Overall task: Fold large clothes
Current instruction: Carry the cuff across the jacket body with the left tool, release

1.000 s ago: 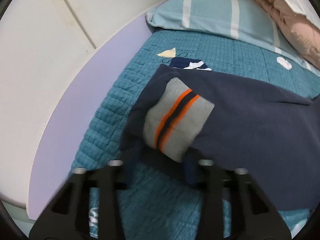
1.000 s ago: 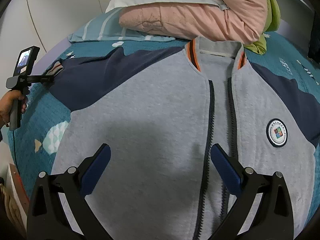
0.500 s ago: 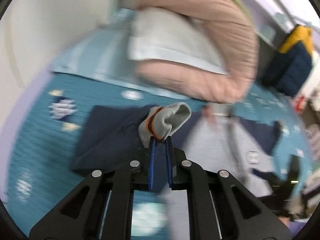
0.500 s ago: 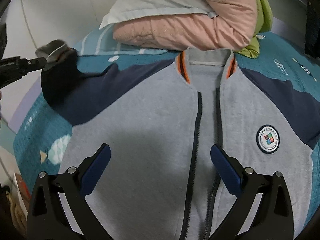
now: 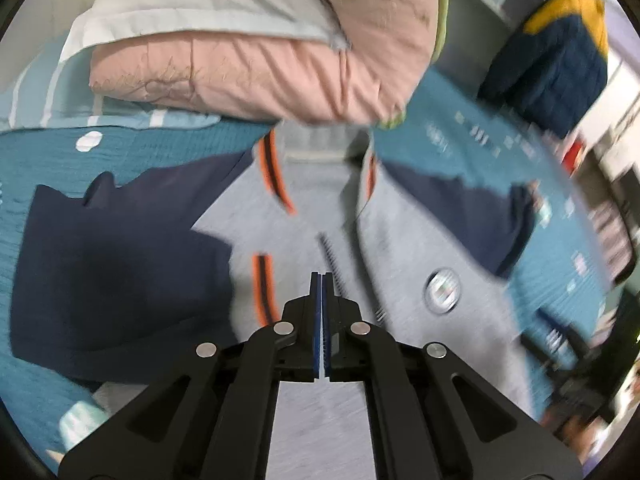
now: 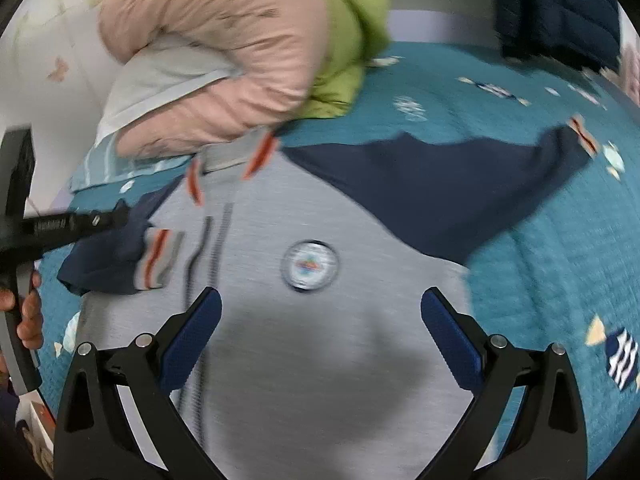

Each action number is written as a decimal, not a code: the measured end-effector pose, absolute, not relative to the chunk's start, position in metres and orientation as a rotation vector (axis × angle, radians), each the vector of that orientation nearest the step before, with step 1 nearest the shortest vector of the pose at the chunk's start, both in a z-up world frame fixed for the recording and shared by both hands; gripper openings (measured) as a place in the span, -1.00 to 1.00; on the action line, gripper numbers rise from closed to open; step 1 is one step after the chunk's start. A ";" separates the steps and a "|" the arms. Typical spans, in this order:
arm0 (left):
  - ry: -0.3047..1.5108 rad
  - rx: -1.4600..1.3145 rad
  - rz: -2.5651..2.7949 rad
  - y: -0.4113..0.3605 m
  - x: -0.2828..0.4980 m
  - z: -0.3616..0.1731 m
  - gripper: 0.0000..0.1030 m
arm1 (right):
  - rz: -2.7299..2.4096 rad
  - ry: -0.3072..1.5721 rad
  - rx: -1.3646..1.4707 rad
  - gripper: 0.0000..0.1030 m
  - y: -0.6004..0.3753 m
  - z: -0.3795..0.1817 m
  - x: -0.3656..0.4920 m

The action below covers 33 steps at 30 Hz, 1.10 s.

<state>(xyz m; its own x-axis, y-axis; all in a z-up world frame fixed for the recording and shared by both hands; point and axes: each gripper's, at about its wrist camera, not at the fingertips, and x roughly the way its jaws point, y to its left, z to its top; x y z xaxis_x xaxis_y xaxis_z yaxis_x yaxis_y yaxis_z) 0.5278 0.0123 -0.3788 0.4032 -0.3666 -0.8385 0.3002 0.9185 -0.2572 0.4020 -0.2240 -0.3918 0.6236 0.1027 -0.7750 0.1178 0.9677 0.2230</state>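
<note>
Presently, at far left of the right wrist view, a hand (image 6: 24, 316) grips the handle of the left gripper (image 5: 322, 276), whose blue pads are pressed flat together with no cloth visible between them. Just beyond its tip lies the near sleeve (image 5: 120, 280), navy, folded inward so that its grey cuff (image 6: 156, 260) with orange stripes rests on the chest of the jacket (image 6: 320, 360), beside the zipper (image 6: 214, 240). The jacket is spread front-up on the teal quilt (image 6: 560, 280), collar (image 5: 320, 148) toward a pink duvet (image 5: 260, 72) that sits on a striped pillow (image 5: 24, 96). A round badge (image 6: 310, 265) shows right of the zipper. The right gripper (image 6: 320, 328) hangs over the grey body with its jaws spread wide, nothing between them. Further right, the other sleeve (image 6: 460, 196) lies stretched out flat across the quilt, its cuff at the far edge. A navy and yellow garment (image 5: 556, 60) sits beyond the bed; blurred.
</note>
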 end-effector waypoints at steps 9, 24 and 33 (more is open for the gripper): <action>1.145 0.032 -0.351 0.001 0.512 -0.421 0.53 | -0.044 0.925 0.350 0.86 -0.282 -0.393 0.398; 1.111 -0.041 -0.282 -0.018 0.519 -0.401 -0.84 | -0.087 0.899 0.516 0.86 -0.350 -0.396 0.387; 1.024 -0.211 -0.575 -0.124 0.517 -0.347 -0.86 | -0.145 0.887 0.585 0.86 -0.383 -0.402 0.381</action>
